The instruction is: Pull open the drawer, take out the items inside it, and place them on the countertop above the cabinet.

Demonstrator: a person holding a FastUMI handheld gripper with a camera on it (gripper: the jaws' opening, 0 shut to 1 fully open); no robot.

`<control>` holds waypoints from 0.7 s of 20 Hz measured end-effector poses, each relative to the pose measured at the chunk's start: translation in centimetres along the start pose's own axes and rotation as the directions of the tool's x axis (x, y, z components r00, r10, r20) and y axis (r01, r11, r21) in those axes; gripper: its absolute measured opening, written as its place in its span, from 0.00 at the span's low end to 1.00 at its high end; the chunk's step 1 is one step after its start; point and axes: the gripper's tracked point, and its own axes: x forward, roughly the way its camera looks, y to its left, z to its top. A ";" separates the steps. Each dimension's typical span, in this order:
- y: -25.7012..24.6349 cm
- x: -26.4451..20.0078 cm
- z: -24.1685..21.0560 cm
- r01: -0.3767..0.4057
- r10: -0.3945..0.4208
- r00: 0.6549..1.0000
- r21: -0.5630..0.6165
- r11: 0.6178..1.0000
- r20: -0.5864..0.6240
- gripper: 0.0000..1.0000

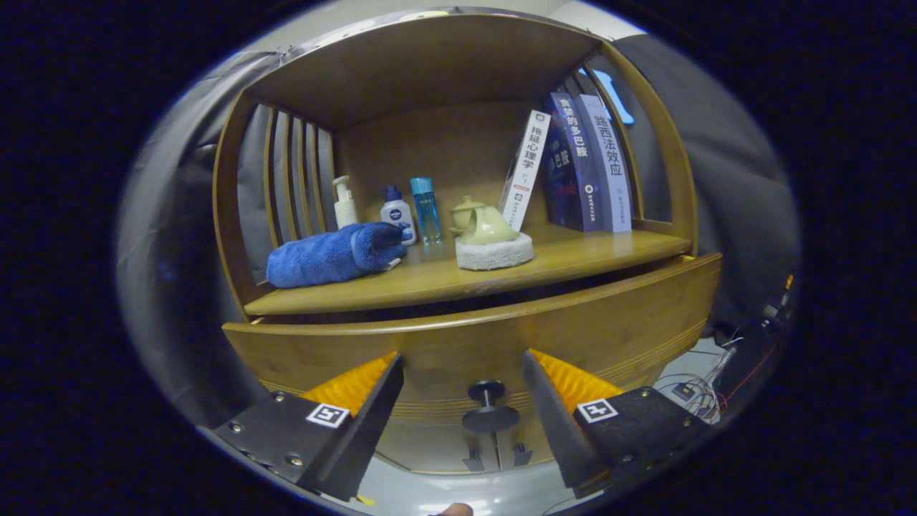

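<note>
The wooden cabinet's drawer front stands slightly out from the countertop, with a dark slit between them. What lies inside the drawer is hidden. Its dark round knob sits between my fingers, closer to me than the tips and untouched by either. My gripper is open, its tips close to the drawer front. On the countertop lie a rolled blue towel and a pale green cup tipped on a white round pad.
At the back of the countertop stand a white pump bottle, a blue-capped lotion bottle, a clear blue bottle and a small teapot. Books lean at the right. Cables lie on the floor right of the cabinet.
</note>
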 end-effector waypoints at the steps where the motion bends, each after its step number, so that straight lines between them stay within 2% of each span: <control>1: 0.0 0.4 0.1 0.000 0.000 1.000 0.002 1.000 -0.002 1.00; 8: 0.1 2.5 0.5 -0.001 0.001 1.000 0.004 1.000 -0.012 1.00; 14: -0.1 2.5 0.4 -0.006 0.006 1.000 0.010 1.000 -0.012 0.99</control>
